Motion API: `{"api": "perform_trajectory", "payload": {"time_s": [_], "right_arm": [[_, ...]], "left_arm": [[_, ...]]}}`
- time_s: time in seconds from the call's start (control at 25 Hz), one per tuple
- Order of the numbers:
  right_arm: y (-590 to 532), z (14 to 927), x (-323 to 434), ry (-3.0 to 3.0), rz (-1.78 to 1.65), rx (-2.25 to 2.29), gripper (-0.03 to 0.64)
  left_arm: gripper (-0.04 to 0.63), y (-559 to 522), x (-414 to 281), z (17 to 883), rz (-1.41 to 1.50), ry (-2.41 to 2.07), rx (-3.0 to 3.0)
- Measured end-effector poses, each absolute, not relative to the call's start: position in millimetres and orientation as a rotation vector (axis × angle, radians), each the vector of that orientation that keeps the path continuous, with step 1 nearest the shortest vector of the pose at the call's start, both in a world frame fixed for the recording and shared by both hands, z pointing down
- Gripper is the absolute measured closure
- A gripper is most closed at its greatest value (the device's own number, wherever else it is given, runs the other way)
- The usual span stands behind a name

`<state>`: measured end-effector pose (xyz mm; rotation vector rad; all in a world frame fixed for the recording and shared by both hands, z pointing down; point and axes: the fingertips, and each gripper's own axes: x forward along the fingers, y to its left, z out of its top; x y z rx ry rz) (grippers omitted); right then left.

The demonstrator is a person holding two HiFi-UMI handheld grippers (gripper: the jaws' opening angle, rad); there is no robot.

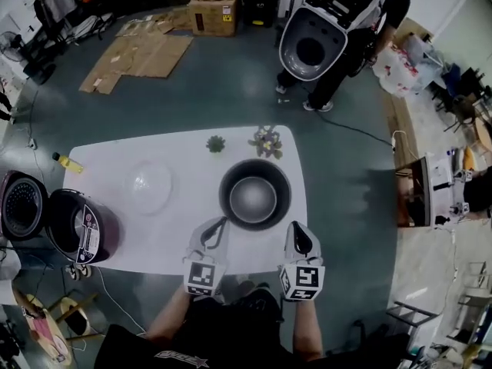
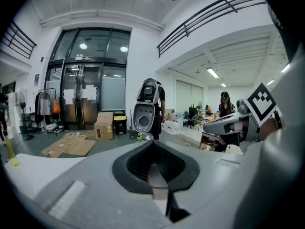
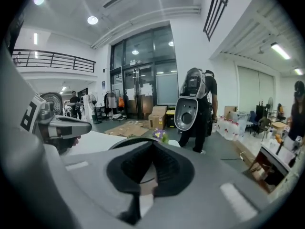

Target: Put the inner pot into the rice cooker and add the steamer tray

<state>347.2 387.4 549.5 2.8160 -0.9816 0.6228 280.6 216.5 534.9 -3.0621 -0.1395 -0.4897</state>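
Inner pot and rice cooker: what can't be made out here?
- Inner pot: both gripper views, mostly hidden behind the jaws.
- Rice cooker: head view, its inside too dark and small to see.
- Left tool: head view, too small to tell whether its tip touches the pot's rim.

Inner pot (image 3: 123,141) mostly behind the right gripper (image 3: 152,149) (just a rim arc); standing person (image 1: 332,79) cropped at top.

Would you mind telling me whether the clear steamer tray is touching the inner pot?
Apart. The head view shows a strip of bare white table between the steamer tray and the inner pot.
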Motion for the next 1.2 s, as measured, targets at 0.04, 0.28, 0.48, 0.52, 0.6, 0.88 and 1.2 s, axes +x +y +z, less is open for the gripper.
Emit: {"api": "perform_trajectory", "payload": {"time_s": [0.04,0.28,0.48,0.52,0.6,0.88,1.2], "right_arm": [[386,555,354,-0.991,0.644,2.806,0.614],[378,582,386,-1.031,0.767,2.763,0.582],[371,605,403,-1.086,0.859,2.739,0.438],[370,609,406,-1.092,0.877,2.73,0.417],[367,620,411,-1.1,0.919,2.707,0.417],[365,654,426,-1.073,1.027,2.661,0.417],[357,678,433,-1.096,1.123,2.591,0.417]], "left_arm": [[0.584,216,285,539,-0.505,-0.128,-3.065],[0.584,209,305,560,-0.583,-0.045,-3.079],[0.584,204,311,571,-0.627,0.023,-3.088],[0.584,203,312,573,-0.637,0.035,-3.088],[0.584,199,312,578,-0.659,0.059,-3.091],[0.584,189,310,598,-0.743,0.131,-3.084],[0.584,178,305,615,-0.828,0.205,-3.077]]}}
